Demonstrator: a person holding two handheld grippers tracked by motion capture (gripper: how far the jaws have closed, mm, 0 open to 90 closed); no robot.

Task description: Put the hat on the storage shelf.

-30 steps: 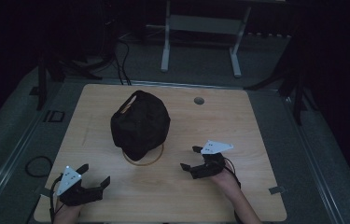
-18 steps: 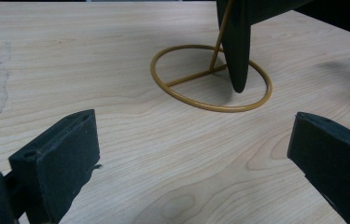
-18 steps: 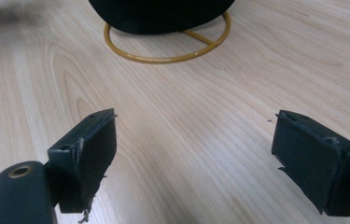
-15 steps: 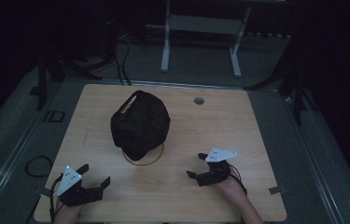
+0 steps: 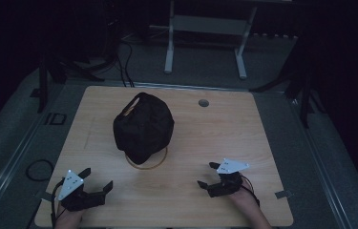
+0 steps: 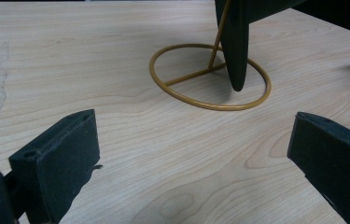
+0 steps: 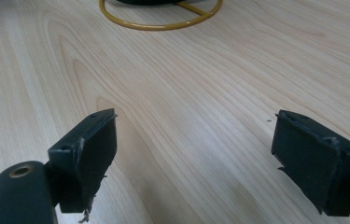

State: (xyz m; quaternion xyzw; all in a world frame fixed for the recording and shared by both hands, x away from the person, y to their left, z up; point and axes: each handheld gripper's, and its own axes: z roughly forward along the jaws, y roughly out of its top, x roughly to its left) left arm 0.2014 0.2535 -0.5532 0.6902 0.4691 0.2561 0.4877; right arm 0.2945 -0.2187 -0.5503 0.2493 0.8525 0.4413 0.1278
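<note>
A black cap hangs on a gold wire stand whose ring base rests on the wooden table. In the left gripper view the ring base lies ahead, with the cap's black edge hanging into it. My left gripper rests open near the table's front left corner, nothing between its jaws. My right gripper stands open at the front right, also empty. The right gripper view catches the ring base at its top edge.
A round cable hole sits near the table's far edge. A white desk frame stands on the floor beyond the table. Cables lie on the floor at the left.
My right gripper has drawn back toward the front edge of the table, away from the stand. The left gripper and the cap have stayed in place.
</note>
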